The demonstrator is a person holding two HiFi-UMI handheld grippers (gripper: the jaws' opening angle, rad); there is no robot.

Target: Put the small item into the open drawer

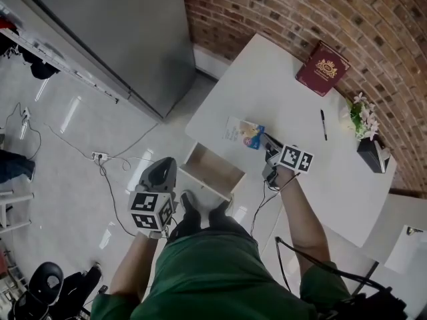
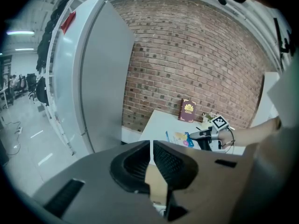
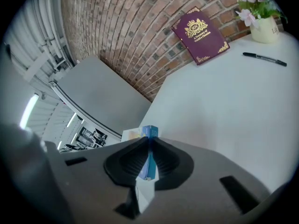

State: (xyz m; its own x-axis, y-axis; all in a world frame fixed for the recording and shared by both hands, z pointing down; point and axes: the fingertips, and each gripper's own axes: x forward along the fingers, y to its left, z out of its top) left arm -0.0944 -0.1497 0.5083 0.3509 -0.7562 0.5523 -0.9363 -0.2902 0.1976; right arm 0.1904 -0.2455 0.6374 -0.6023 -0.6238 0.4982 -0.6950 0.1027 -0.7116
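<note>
Head view, task thing: small packet [image 1: 244, 133] clamped by one end in your right gripper [image 1: 265, 142], over the near edge of the white table [image 1: 287, 85], just beyond the drawer [image 1: 212, 171] and not yet above it.
Head view, risk: the packet's free end could catch the drawer's far wall or the table edge if you lower too soon. Let go short of the opening and it probably falls to the floor.
Head view, containers: the drawer stands open, its pale bottom bare as far as you can see. The flower pot [image 1: 371, 153] holds a small posy, well apart.
Head view, left gripper [image 1: 159, 172]: beside the drawer's left front, clear of it.
Left gripper view, claw: jaws together with only a slit between the pads, nothing held.
Left gripper view, risk: a sideways drift could nudge the drawer as the packet arrives.
Right gripper view, claw: jaws pressed on the packet's flat faces, its blue edge showing past the tips.
Right gripper view, risk: the hold is thin and near one end, so a quick swing may twist the packet loose.
Right gripper view, bystanders: red book [image 3: 200, 35] and pen [image 3: 264, 59] lie far across the table.
</note>
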